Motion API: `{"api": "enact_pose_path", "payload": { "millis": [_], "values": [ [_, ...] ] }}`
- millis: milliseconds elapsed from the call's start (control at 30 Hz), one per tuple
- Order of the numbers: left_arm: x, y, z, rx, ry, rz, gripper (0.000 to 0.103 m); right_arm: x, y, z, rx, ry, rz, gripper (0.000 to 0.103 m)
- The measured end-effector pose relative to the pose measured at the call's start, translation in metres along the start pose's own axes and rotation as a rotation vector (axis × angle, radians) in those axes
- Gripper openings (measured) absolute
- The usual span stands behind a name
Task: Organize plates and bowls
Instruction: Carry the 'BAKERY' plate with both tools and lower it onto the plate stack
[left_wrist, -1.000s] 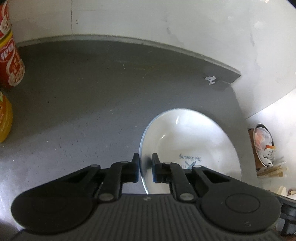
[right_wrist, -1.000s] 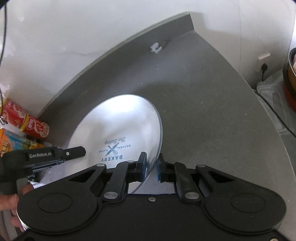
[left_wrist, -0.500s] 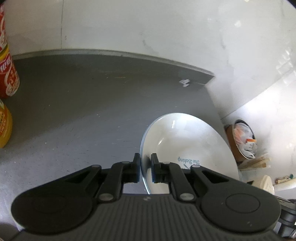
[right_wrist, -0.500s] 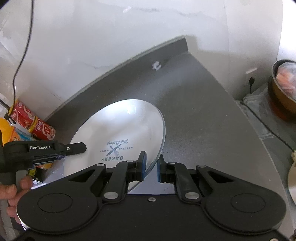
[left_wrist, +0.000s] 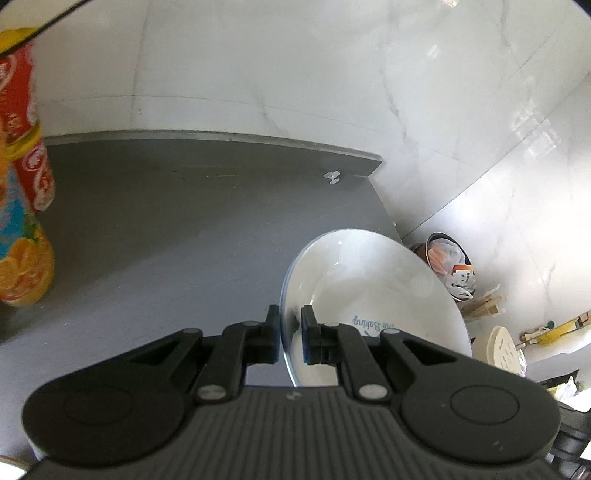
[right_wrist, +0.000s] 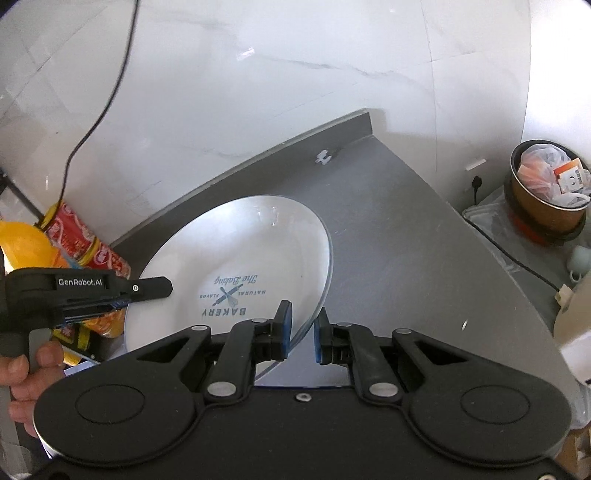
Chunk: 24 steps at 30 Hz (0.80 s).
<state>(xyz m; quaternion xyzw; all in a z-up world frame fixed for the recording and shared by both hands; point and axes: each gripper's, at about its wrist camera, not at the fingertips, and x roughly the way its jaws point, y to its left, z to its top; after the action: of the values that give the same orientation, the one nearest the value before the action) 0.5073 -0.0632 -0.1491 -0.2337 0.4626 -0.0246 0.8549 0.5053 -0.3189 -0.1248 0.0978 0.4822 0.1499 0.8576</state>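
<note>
White plate (right_wrist: 236, 266) held tilted above the grey table (right_wrist: 406, 240), left gripper (left_wrist: 289, 338) clamped on its left rim and right gripper (right_wrist: 302, 334) clamped on its right rim, near edge hidden behind gripper bodies.

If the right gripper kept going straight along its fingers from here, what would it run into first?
Probably the grey countertop: the right gripper, shut on the plate rim, points down across it toward the white wall. Depth is unclear.

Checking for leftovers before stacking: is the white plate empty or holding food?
Empty. The white printed plate shows only its bare glossy face and BAKERY lettering, no food.
</note>
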Motion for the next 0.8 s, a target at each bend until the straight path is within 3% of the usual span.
{"api": "enact_pose_path", "payload": {
  "millis": [800],
  "values": [
    [-0.107,0.116,-0.072,0.001,-0.019,0.014,0.009,-0.04,0.117,-0.106,-0.039,-0.008,0.024,0.012]
  ]
}}
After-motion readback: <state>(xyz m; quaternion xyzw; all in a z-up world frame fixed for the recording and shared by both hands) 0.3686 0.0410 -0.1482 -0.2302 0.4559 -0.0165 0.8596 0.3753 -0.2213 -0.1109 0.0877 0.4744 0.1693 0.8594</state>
